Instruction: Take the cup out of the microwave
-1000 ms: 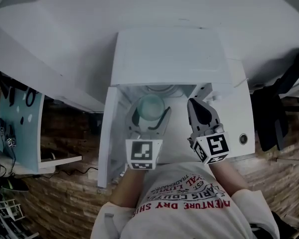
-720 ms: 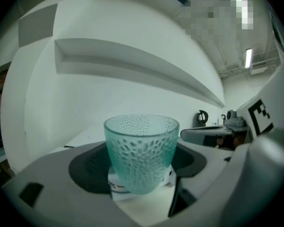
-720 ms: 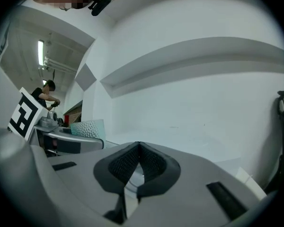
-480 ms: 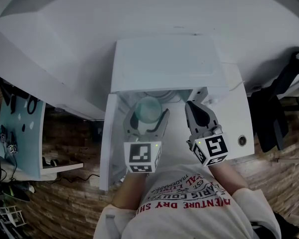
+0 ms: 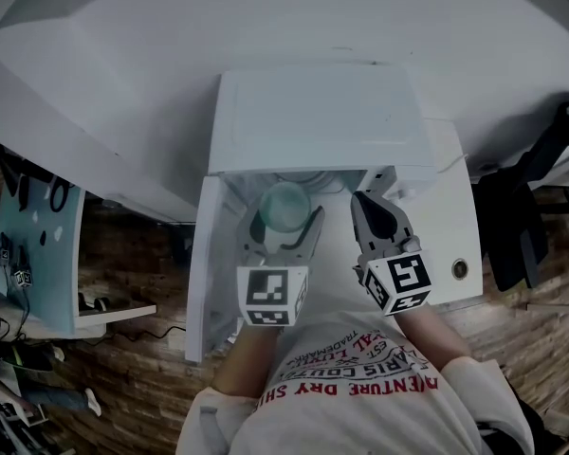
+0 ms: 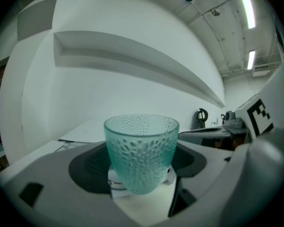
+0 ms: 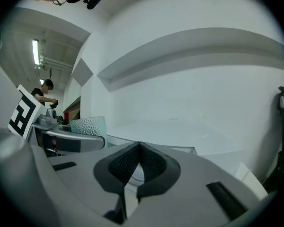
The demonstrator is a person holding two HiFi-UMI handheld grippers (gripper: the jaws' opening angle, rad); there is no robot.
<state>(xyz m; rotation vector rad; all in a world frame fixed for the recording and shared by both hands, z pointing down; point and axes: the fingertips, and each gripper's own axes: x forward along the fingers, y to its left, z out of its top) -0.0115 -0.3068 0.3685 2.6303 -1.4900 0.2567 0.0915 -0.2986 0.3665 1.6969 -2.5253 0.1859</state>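
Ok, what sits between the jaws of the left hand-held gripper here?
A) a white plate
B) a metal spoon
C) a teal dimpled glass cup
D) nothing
C: the left gripper view shows the teal dimpled glass cup standing upright between the jaws of the left hand-held gripper, which close on its sides.

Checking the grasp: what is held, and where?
The left gripper holds the cup by its sides; the right gripper is shut, empty.
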